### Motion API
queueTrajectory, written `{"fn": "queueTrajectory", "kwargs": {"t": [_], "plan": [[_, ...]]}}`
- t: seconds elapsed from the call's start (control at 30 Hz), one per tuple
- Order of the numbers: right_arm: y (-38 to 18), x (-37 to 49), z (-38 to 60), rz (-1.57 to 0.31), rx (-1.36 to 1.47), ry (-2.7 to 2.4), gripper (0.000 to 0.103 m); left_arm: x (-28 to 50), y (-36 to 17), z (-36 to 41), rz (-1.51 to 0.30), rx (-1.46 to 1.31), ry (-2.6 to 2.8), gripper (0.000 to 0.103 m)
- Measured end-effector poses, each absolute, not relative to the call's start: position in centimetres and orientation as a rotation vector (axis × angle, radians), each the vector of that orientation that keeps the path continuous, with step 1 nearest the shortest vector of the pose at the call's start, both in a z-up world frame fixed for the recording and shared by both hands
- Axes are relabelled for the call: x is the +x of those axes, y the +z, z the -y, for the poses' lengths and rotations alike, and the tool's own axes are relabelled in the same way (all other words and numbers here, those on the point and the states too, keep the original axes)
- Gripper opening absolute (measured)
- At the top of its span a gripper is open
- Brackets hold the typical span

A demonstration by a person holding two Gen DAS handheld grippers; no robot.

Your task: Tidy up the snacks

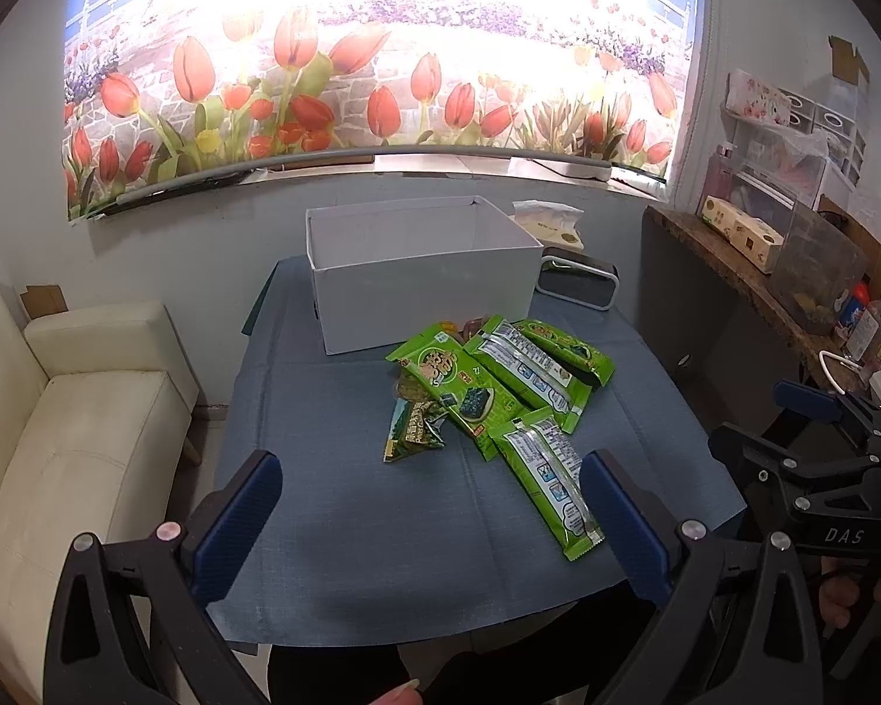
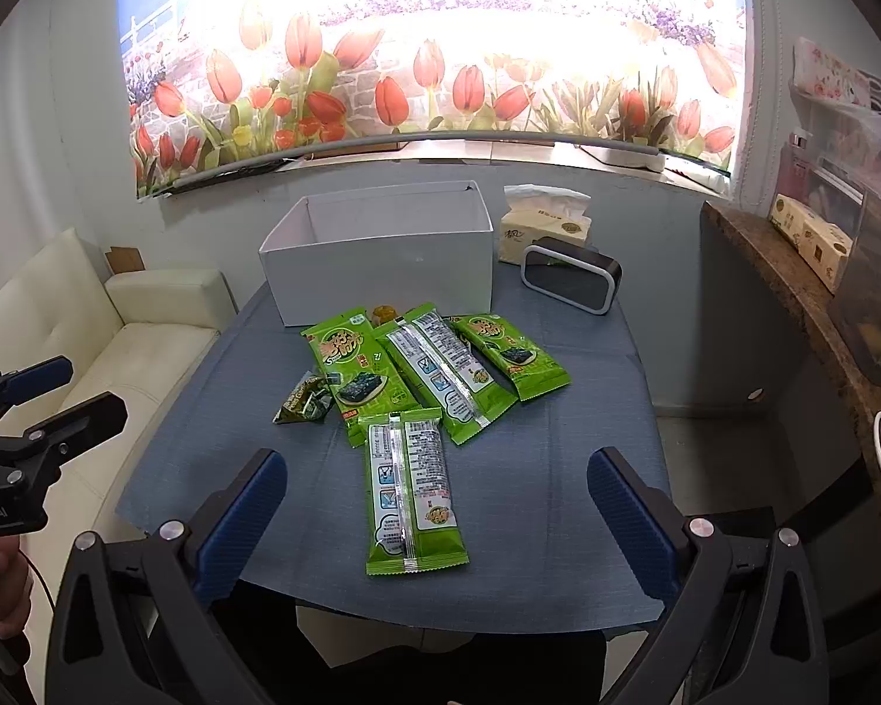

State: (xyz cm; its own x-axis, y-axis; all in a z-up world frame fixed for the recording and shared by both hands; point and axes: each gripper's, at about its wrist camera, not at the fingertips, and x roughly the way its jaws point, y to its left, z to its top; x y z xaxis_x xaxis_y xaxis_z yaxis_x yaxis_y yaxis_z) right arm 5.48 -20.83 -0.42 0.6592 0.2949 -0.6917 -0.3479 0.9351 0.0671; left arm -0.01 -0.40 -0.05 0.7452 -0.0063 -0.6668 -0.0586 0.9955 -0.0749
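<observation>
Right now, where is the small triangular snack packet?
In the right wrist view, the triangular packet lies on the blue cloth, at the pile's left edge, touching the face-up green packet.

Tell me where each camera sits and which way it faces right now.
Left wrist: on the left gripper, angled down over the near table edge at the green snack packets and white box; its open fingers show, with the right gripper at right.
Right wrist: on the right gripper, same downward tilt, directly behind the nearest packet; left gripper at left.
Shared: packets, box, blue tablecloth.
</observation>
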Motion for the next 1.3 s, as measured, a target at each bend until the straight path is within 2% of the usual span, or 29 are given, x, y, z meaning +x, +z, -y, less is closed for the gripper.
{"fn": "queueTrajectory", "kwargs": {"t": [1.3], "plan": [[-0.08,5.41,21.2,-0.771,-0.065,0.368,0.103,-0.06,0.31,0.93,-0.726,-0.086,0.014,0.103]]}}
